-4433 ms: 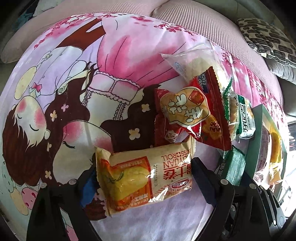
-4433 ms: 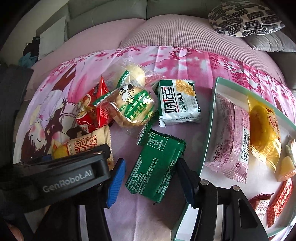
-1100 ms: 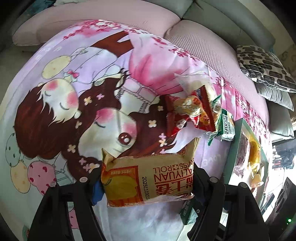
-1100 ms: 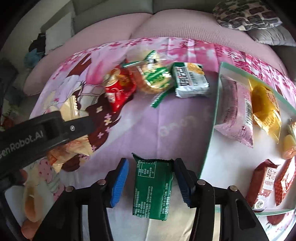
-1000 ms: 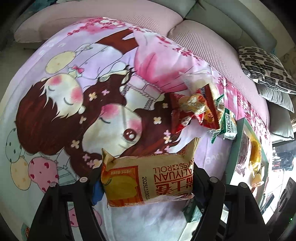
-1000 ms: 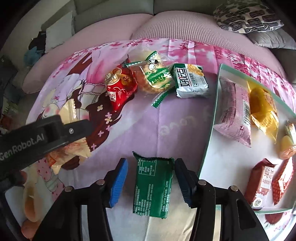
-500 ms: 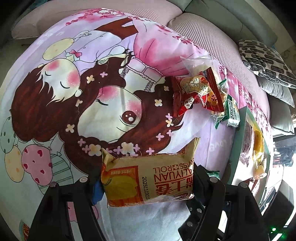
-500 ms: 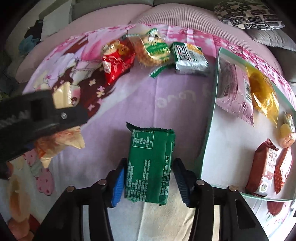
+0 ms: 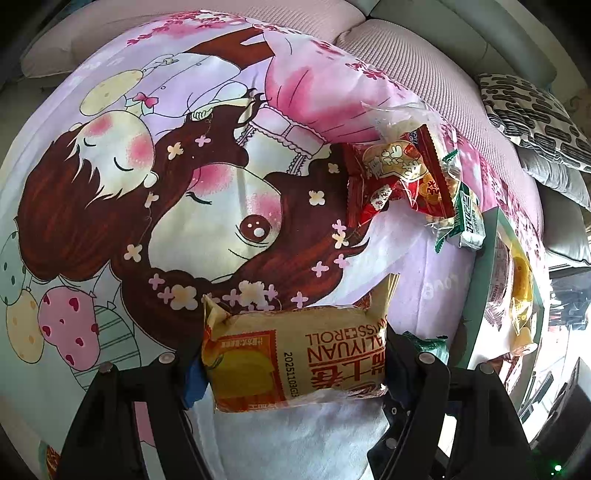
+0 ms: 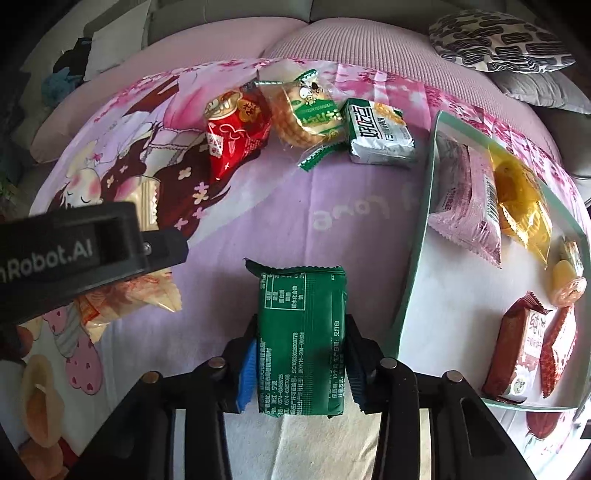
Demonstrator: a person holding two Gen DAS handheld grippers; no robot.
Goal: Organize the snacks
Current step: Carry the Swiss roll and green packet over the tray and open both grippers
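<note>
The right gripper [image 10: 301,363] pinches the green packet [image 10: 302,332], long axis pointing away; the tray [image 10: 417,258] lies just right. The left gripper [image 9: 291,365] clamps the Swiss roll pack [image 9: 295,358] crosswise.

Green packet [image 10: 301,339], pink cartoon-print cloth [image 10: 332,206]

Green packet [image 10: 301,339], yellow roll pack [image 9: 295,354]

A grey sofa [image 10: 229,14] with a patterned cushion [image 10: 498,44] sits in daylight.
</note>
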